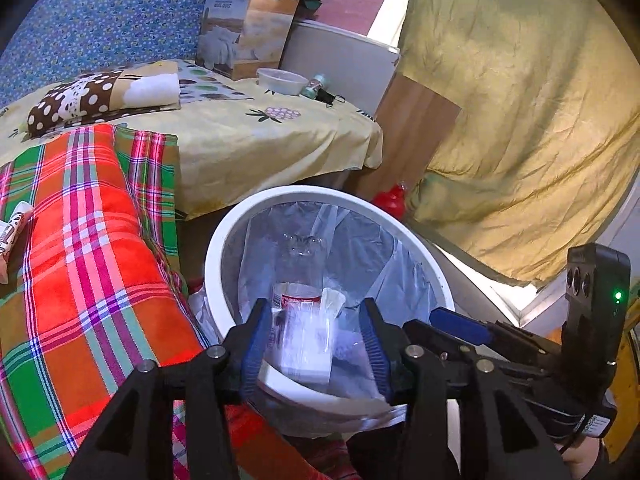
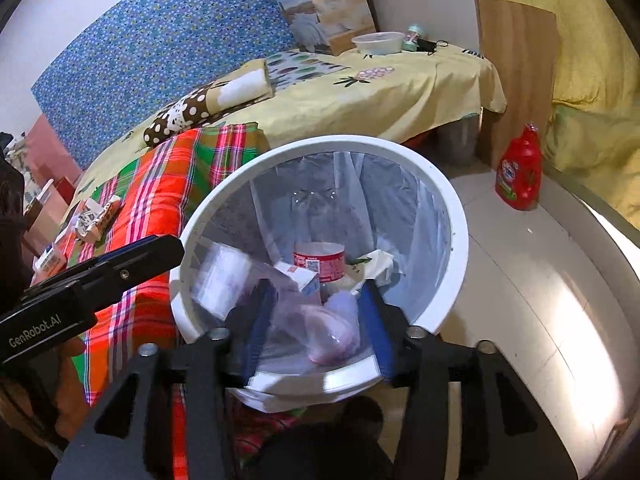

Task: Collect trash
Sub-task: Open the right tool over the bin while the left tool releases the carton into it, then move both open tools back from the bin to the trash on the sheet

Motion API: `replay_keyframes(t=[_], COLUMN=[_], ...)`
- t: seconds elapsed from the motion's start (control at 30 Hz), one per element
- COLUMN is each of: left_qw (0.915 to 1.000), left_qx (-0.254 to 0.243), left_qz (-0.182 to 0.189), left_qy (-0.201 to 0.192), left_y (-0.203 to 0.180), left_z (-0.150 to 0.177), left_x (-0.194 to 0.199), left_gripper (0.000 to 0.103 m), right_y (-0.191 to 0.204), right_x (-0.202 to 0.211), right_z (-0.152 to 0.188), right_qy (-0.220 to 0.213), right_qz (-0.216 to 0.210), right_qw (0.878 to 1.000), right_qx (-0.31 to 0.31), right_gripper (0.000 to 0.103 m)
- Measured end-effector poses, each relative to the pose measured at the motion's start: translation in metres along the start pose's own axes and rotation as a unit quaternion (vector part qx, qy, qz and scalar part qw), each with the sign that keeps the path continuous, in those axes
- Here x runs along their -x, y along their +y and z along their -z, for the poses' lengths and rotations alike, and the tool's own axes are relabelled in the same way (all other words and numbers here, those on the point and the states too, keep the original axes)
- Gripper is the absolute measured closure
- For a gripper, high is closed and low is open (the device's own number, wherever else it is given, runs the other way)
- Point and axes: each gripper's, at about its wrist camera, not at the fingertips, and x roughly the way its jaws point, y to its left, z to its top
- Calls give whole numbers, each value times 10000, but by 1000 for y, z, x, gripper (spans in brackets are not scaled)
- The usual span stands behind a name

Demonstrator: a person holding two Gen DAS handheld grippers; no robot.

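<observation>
A white bin with a clear liner stands beside the bed. At its bottom lie a clear bottle with a red label, crumpled white paper and a small carton. My left gripper hangs over the near rim, open, with a blurred white packet loose between its fingers and a gap on the right side. My right gripper is open over the same rim, with a pinkish plastic bag between its fingers but not pinched.
A red plaid blanket covers the bed left of the bin, with a printed carton and other scraps on it. A plastic bowl sits further back on the yellow sheet. A red detergent bottle stands on the tiled floor at right.
</observation>
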Motion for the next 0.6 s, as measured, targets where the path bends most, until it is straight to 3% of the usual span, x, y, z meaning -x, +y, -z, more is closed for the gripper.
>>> replay_keyframes(t=[0.23,0.6], left_qw=[9998,9979], left_qx=[108,120], left_qz=[-19,-479], left_qy=[-144,-419], left_y=[6,17], left_z=[0,24], left_x=[17,63], left_gripper=[55,55], right_y=[4,36], right_x=[8,24], right_z=[-3,1], right_qy=[-138,-386], right_qz=[-60,-492], right_qw=[9999,9974], right_qx=[54,369], right_gripper=[52,52])
